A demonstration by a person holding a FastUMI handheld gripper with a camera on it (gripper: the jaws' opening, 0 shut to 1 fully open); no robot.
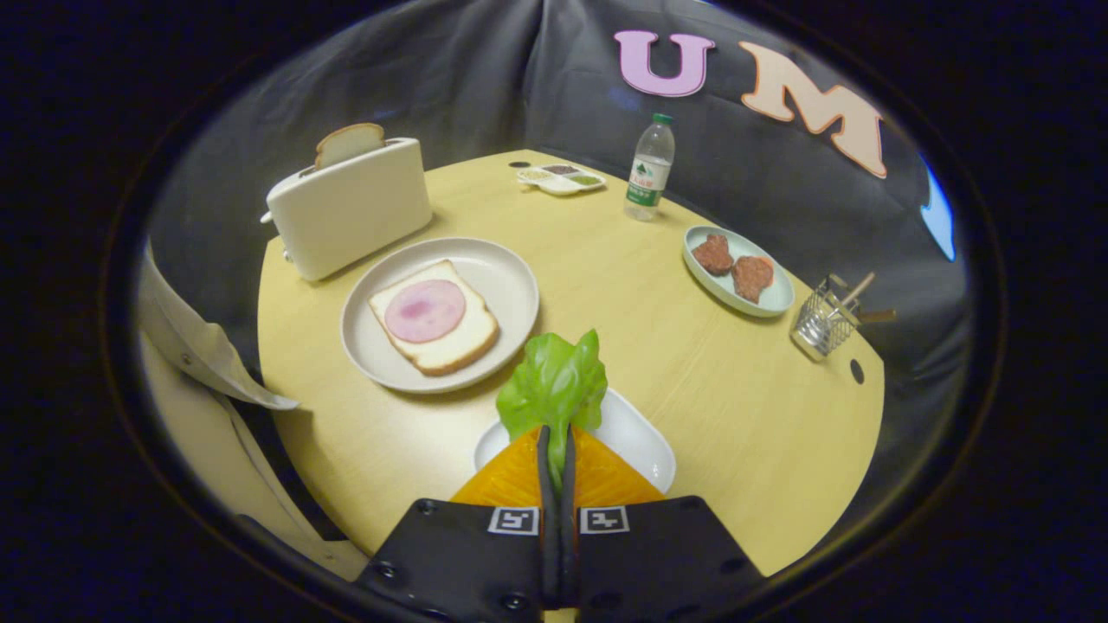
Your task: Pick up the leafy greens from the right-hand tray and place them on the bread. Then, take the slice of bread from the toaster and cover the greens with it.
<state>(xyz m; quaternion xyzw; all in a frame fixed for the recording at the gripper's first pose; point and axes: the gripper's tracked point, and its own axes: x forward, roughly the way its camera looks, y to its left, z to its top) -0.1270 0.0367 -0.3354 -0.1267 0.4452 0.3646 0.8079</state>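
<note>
A: Between the fingers, what have we got?

B: The greens. The gripper is closed on the stem end, both fingers pressed nearly together, and the leaf stands up just ahead of them, over the near tray.

A: So the pick looks done. What does the carry need?

B: My guess: keep the squeeze as it is. The hold is on a thin strip of leaf, so any slackening may let it slide out. Lift enough that the hanging part clears the rim of the plate.

A: And the target?

B: The bread lies on that plate, ahead and to the left of the fingers, with a round slice of ham on top. The greens should go over the ham, roughly centred, so the second slice can sit flat later.

A: Anything in the way?

B: Not that I see. The table between tray and plate is bare. The toaster stands behind the plate, with the other slice sticking out of its slot; no need to go that far yet.

A: How to release?

B: Come down low, until the leaf rests on the ham, then open. Dropped from high up, a light leaf could land askew or half off the bread.

A: The dish with the patties, the bottle?

B: Well off to the right. Leave them.
</note>
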